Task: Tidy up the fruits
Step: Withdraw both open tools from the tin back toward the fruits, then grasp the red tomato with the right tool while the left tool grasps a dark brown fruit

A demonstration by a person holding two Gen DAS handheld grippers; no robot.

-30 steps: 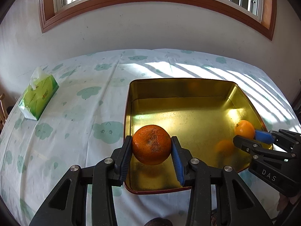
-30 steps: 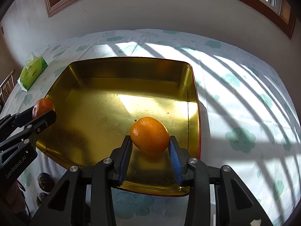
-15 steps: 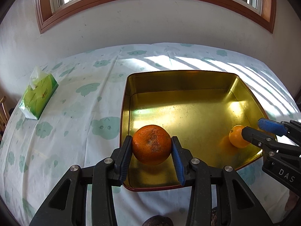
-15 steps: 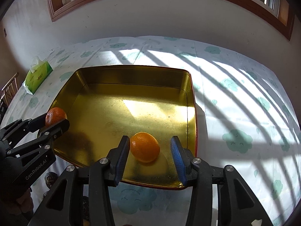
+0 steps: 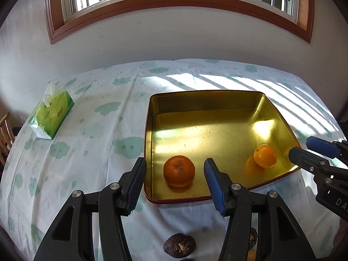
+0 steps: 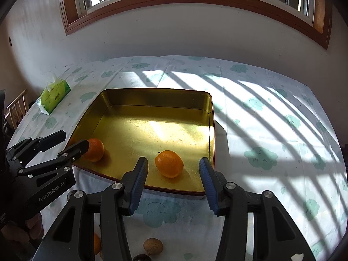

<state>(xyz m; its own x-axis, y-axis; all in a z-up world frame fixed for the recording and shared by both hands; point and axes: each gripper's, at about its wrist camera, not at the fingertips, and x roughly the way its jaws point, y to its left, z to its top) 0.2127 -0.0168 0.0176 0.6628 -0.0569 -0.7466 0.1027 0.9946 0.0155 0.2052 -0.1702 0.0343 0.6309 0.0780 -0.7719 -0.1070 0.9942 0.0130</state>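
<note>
A gold tin tray (image 5: 148,130) (image 6: 212,130) lies on the cloud-print tablecloth. A dark orange (image 5: 179,171) (image 6: 94,149) rests on the tray floor near its front left corner. My left gripper (image 5: 175,162) (image 6: 74,139) is above it with its jaws opening, and the pads stand clear of the fruit. A lighter orange (image 5: 265,156) (image 6: 169,163) rests near the front right corner. My right gripper (image 6: 173,161) (image 5: 302,146) is around it with its jaws opening too, and there are gaps on both sides.
A green tissue pack (image 5: 52,115) (image 6: 54,96) lies at the table's far left, with a wooden chair (image 5: 5,128) beyond the edge. Brown round fruits (image 5: 179,248) (image 6: 153,246) sit on the cloth below the grippers. A wall with a window closes off the back.
Both grippers have let go of their oranges, which now sit on the tray floor. Both have drawn back and upward, so the tray looks farther away.
</note>
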